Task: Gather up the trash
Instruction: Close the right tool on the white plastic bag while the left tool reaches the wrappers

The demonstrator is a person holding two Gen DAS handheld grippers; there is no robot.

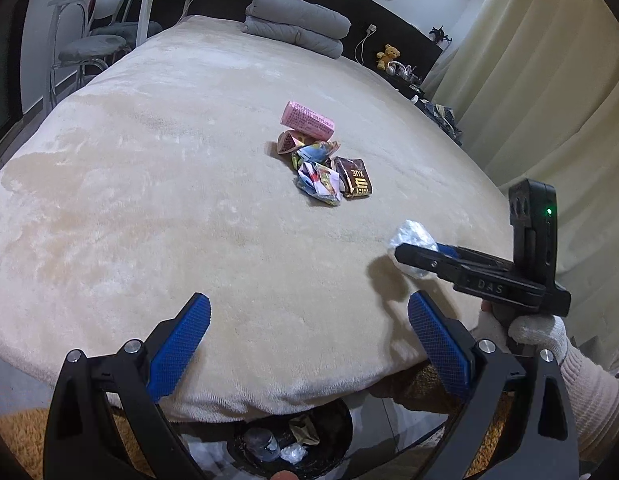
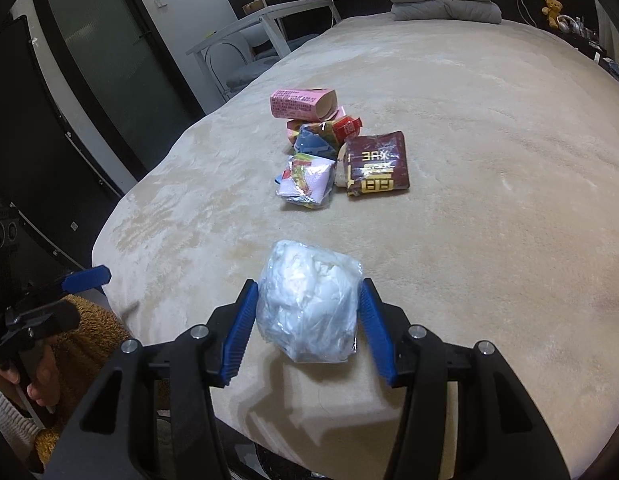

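The right gripper (image 2: 307, 312) is clenched on the crumpled clear plastic bag (image 2: 309, 300) above the bed, the black trash bin (image 1: 293, 440) sitting below the released left gripper (image 1: 309, 344).

The trash bin (image 1: 293, 440) below the bed's (image 1: 189, 220) near edge is half hidden by the bed and cut by the picture's bottom; its contents are too dim to name

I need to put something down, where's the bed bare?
Bare blanket runs from the wrapper pile to the chair-side edge, and between pile and folded quilt. It is crowded around the pile and by the right gripper gripping the white bag.
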